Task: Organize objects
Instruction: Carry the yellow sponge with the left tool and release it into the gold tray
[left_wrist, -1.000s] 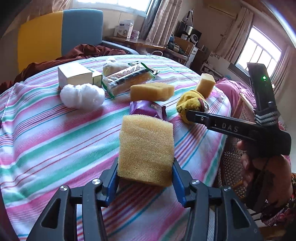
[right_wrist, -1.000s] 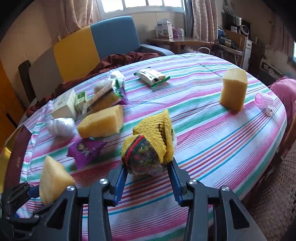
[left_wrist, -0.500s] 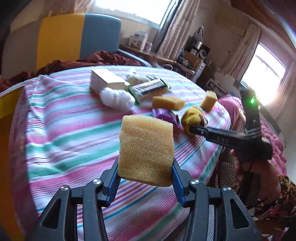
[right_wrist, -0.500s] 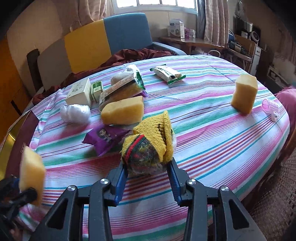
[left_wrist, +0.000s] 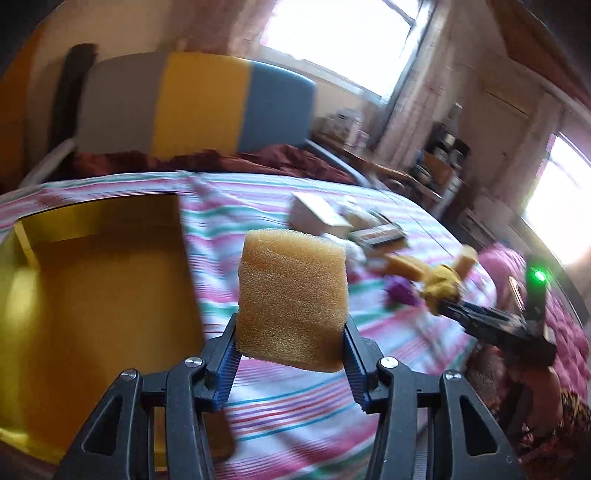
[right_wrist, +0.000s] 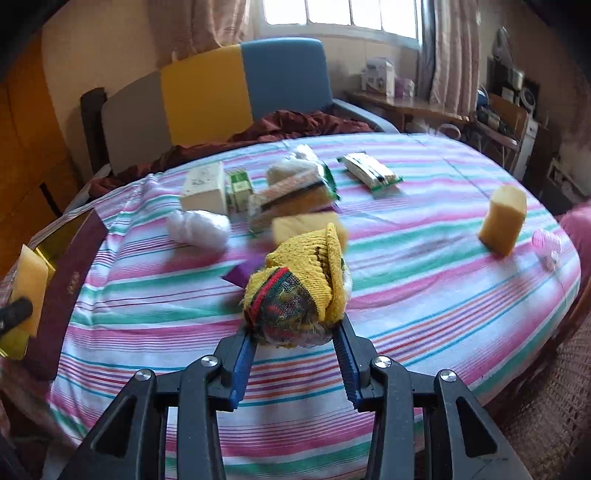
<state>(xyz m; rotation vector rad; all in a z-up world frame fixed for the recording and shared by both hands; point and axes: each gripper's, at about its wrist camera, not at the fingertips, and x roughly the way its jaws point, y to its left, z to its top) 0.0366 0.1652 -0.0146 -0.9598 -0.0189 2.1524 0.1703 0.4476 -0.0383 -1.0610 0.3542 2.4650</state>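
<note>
The left tongs (left_wrist: 290, 354) are clamping a yellow sponge block (left_wrist: 291, 299) at its lower sides, holding it in the air at the centre of the left wrist view. At the left of that frame an open yellow box (left_wrist: 96, 295) is lying at the edge of the bench (left_wrist: 295, 406), which is covered with a striped cloth. The sponge block is sitting just right of the box's near wall in the picture; whether it is above the opening I cannot tell.

The right tongs (right_wrist: 293, 341) are gripping a rolled yellow knitted bundle (right_wrist: 299, 291) with a red band, lifted off the cloth at the centre of the right wrist view. In the left wrist view the same bundle (left_wrist: 441, 282) is showing at centre right, at the tip of the right tongs.

Behind the bundle, toward the upper middle of the right wrist view, several things are crowding together: a white box (right_wrist: 205, 188), a small green carton (right_wrist: 240, 186), a white wad (right_wrist: 197, 229), a wrapped snack pack (right_wrist: 291, 195), another sponge (right_wrist: 306, 227) and a purple packet (right_wrist: 243, 273) partly hidden by the bundle. A green-edged packet (right_wrist: 369, 171) is lying farther back, and a third sponge (right_wrist: 502, 221) is standing upright at the right, near a pink roller (right_wrist: 548, 245). A dark red box lid (right_wrist: 62, 291) is leaning at the left edge.
</note>
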